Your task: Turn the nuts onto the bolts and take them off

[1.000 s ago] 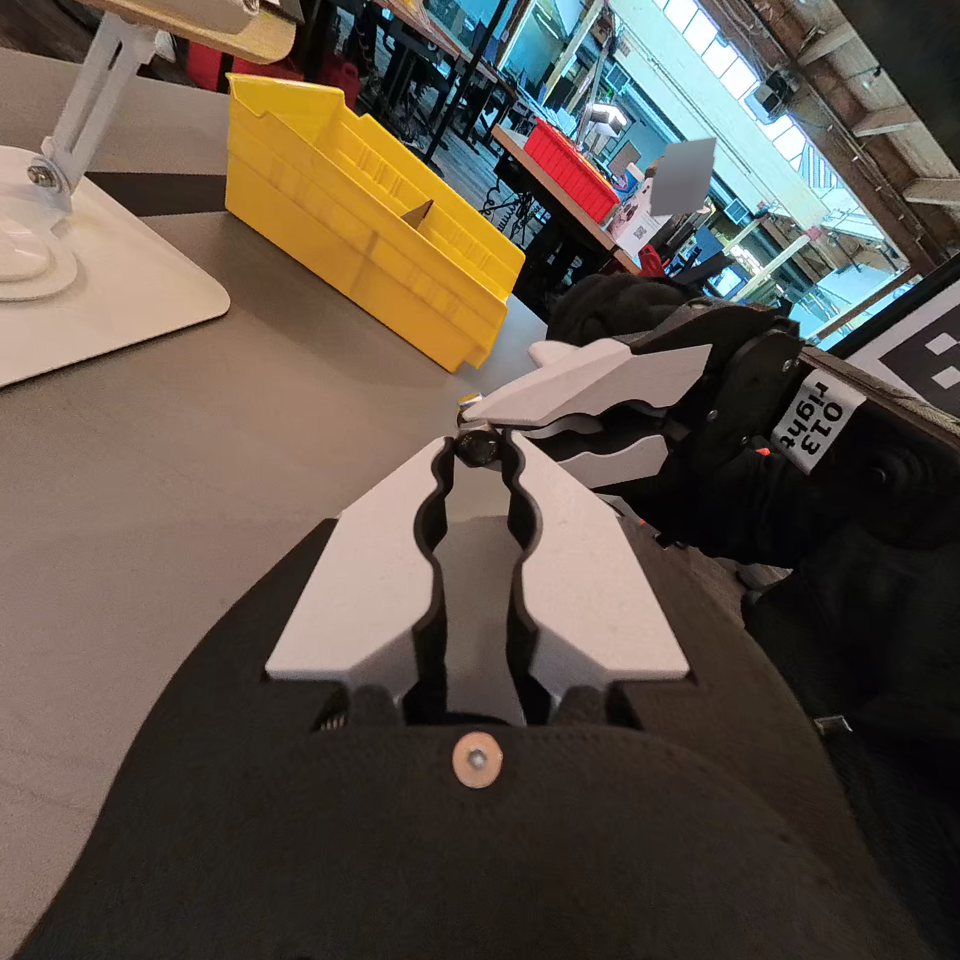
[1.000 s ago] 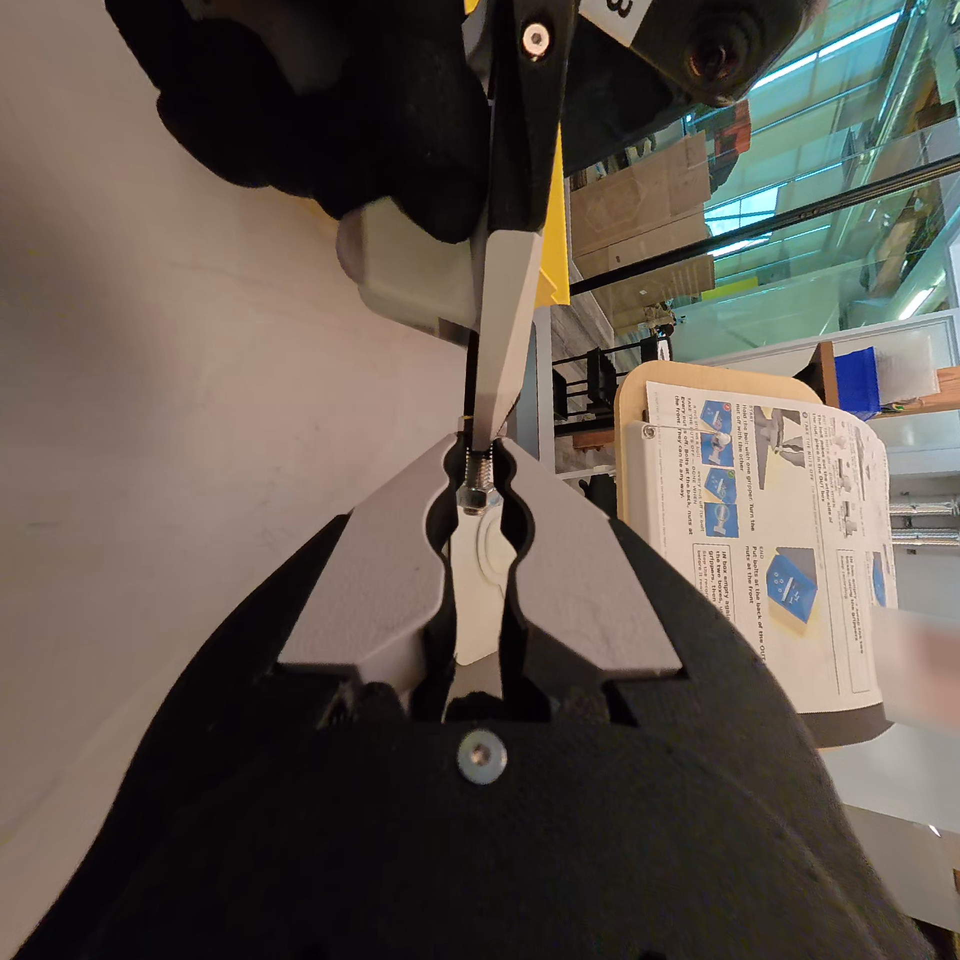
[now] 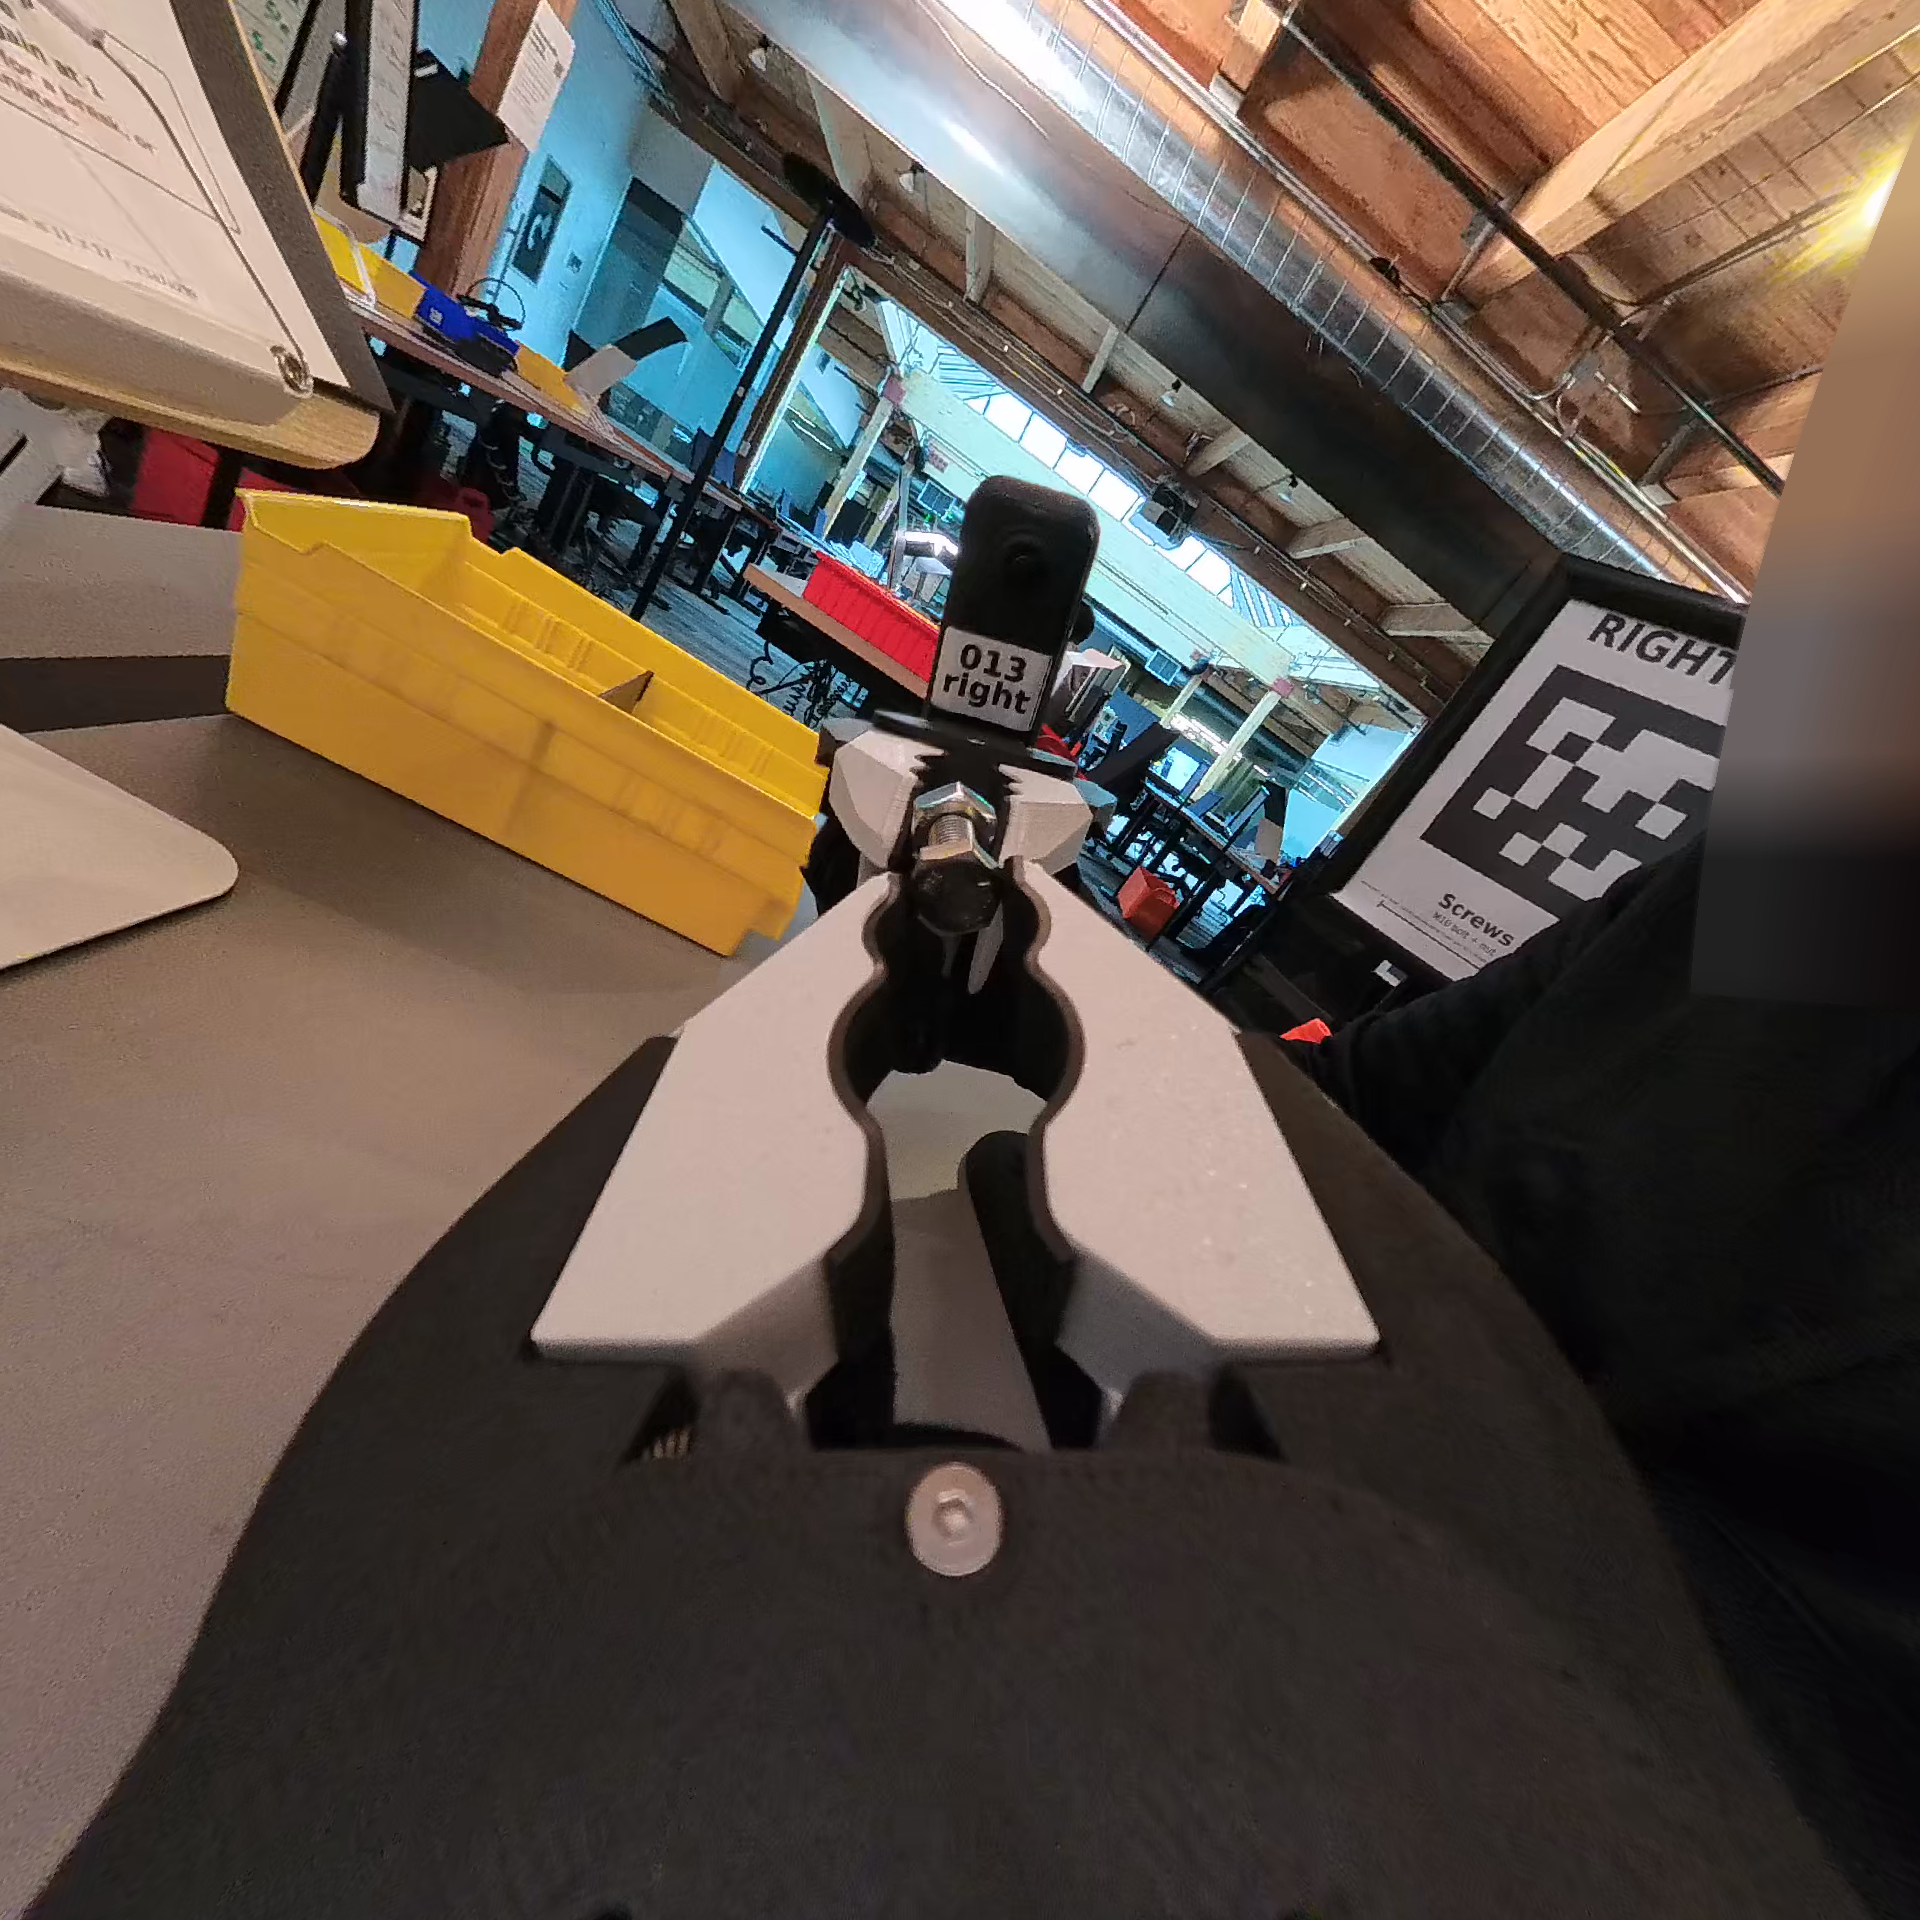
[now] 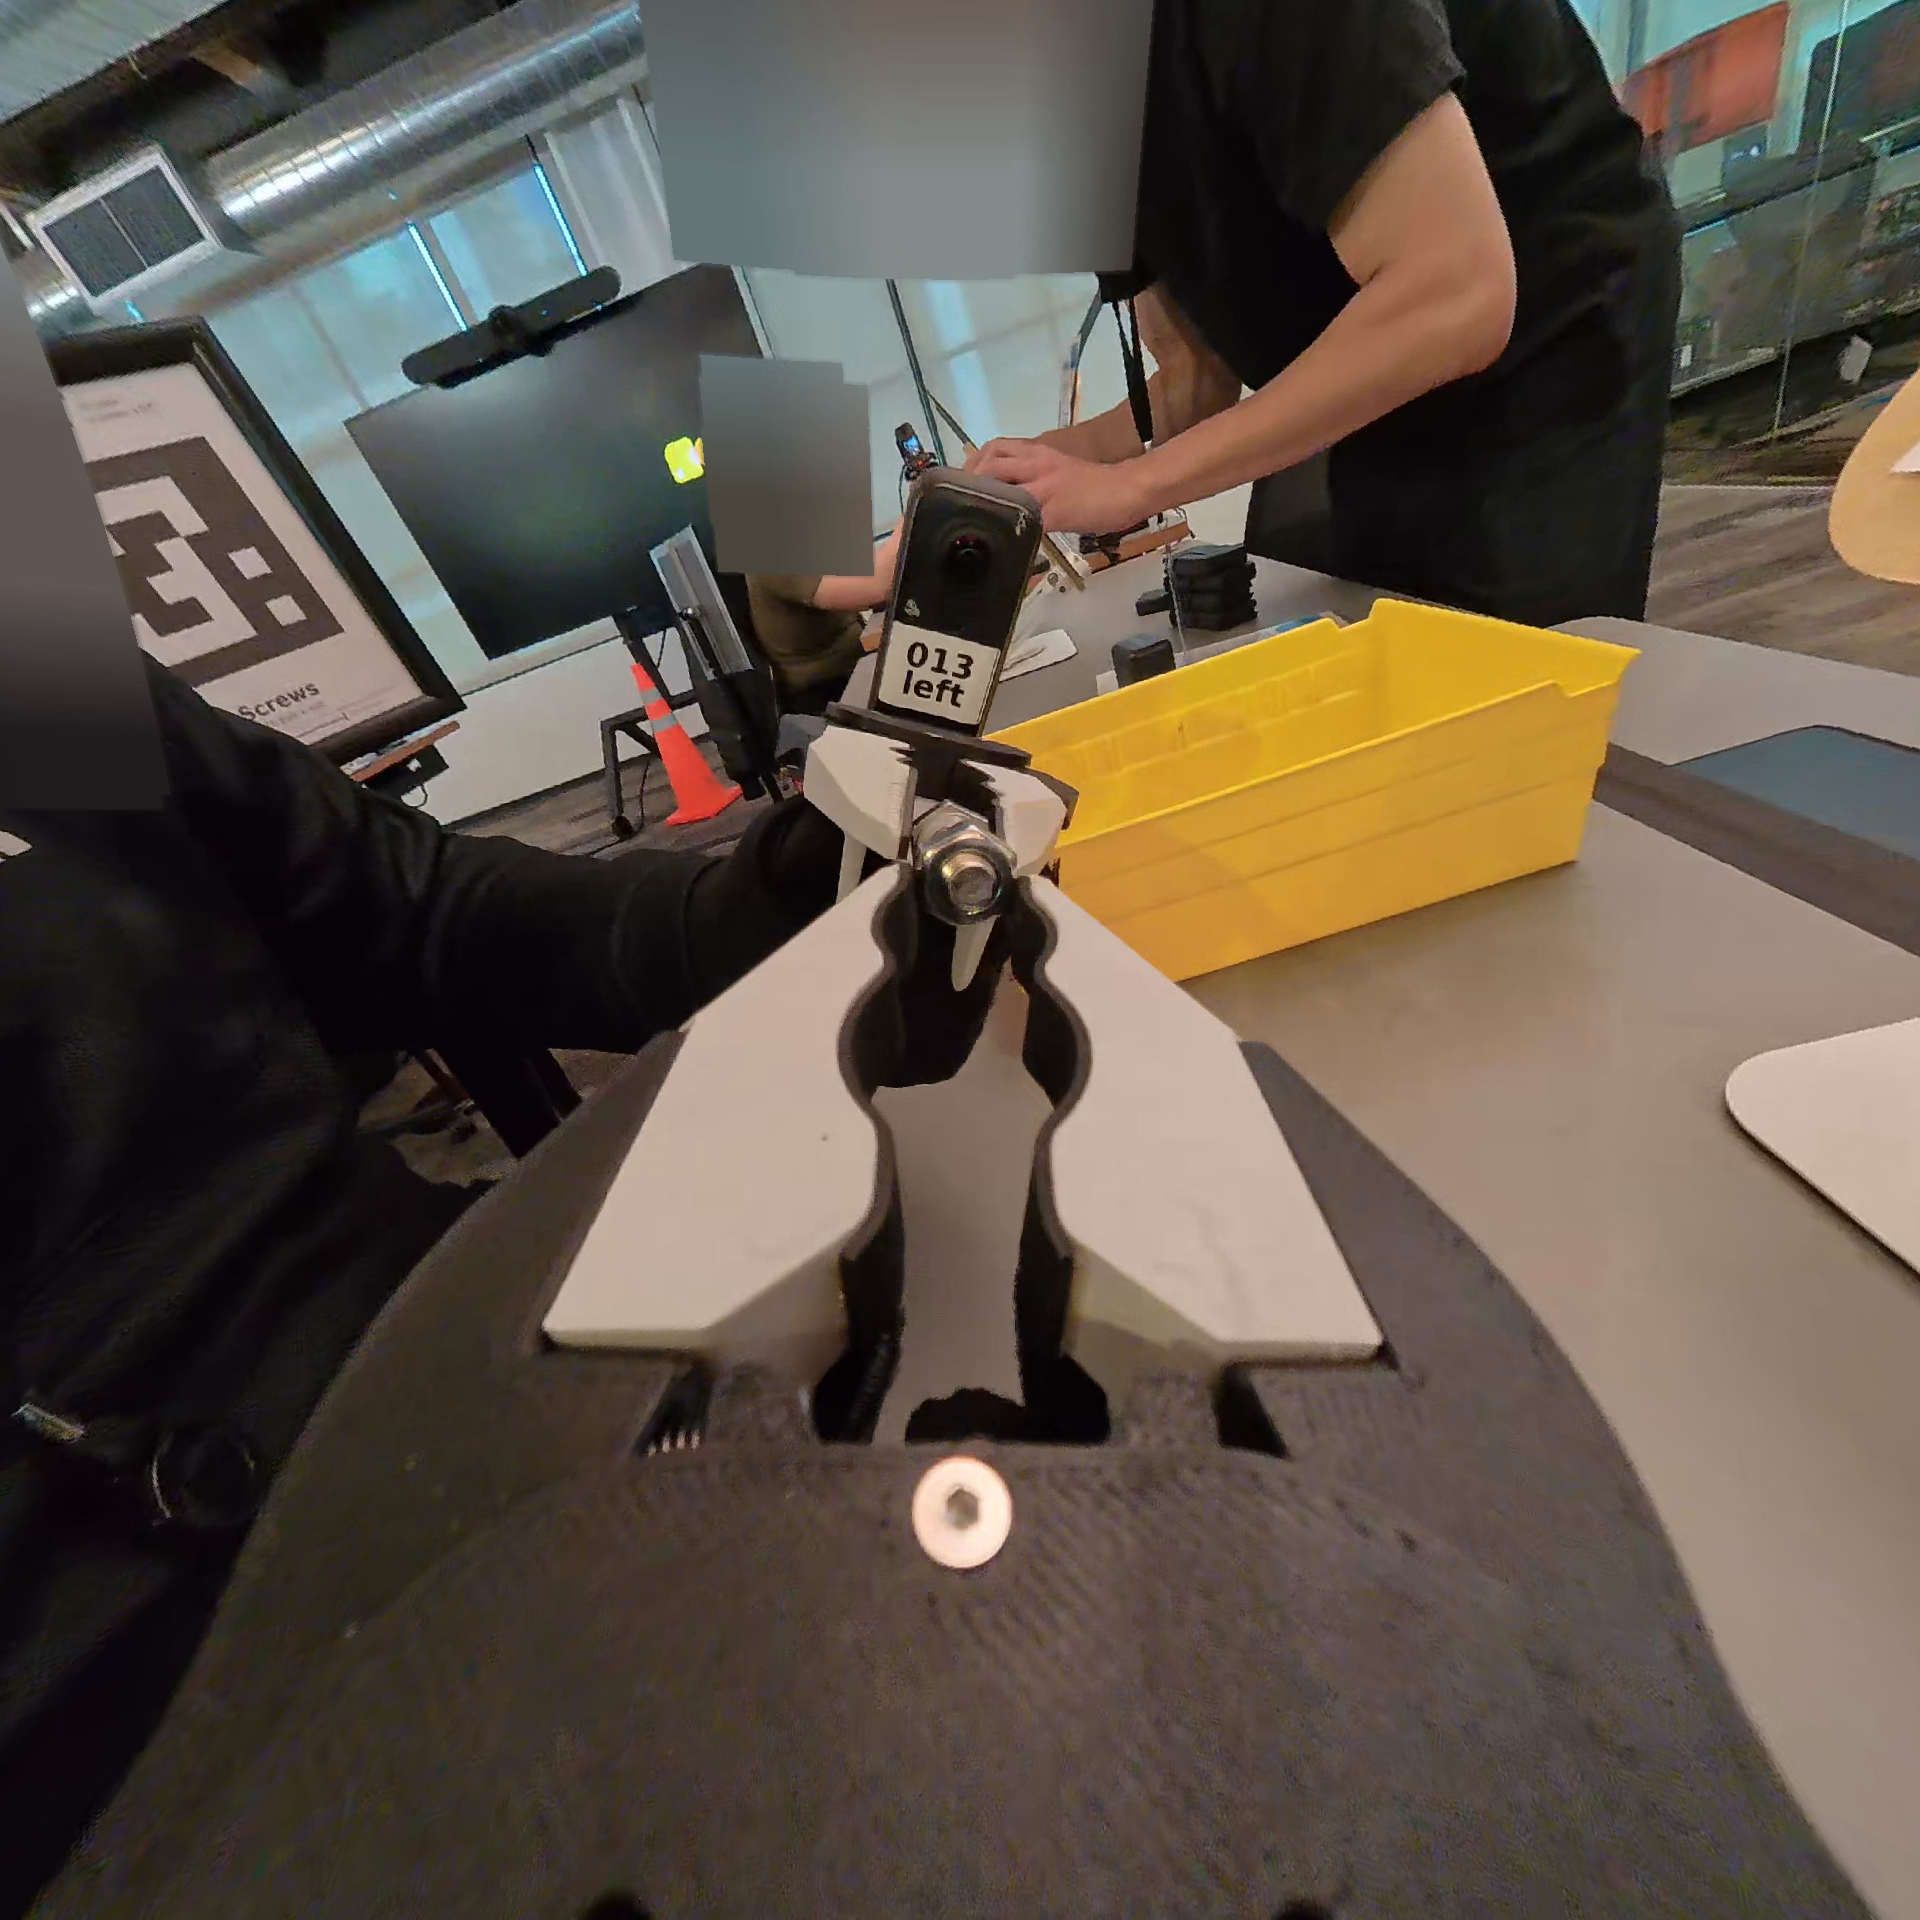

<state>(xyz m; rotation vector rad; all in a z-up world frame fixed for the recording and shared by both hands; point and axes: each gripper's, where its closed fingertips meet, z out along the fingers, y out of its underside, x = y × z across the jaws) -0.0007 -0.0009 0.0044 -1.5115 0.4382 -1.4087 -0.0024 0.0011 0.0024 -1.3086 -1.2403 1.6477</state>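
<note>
Yellow bin (image 3: pixel 499 727) on grey table (image 3: pixel 260 1091), framed marker sign (image 3: pixel 1558 790) beyond.

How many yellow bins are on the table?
1. The yellow bin sits on the grey table, beyond the two grippers that meet nose to nose; the right wrist view shows the same bin. Its inside is mostly hidden, and no other yellow bin shows on this table.

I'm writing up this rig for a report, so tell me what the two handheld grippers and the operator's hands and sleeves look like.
Both grippers match. The left gripper and right gripper each have two light grey, wedge-shaped fingers with wavy black inner pads, set in a textured black body with one silver screw. Each carries a small black camera bearing a white label. The operator wears black gloves and black sleeves. No cables are visible.
</note>
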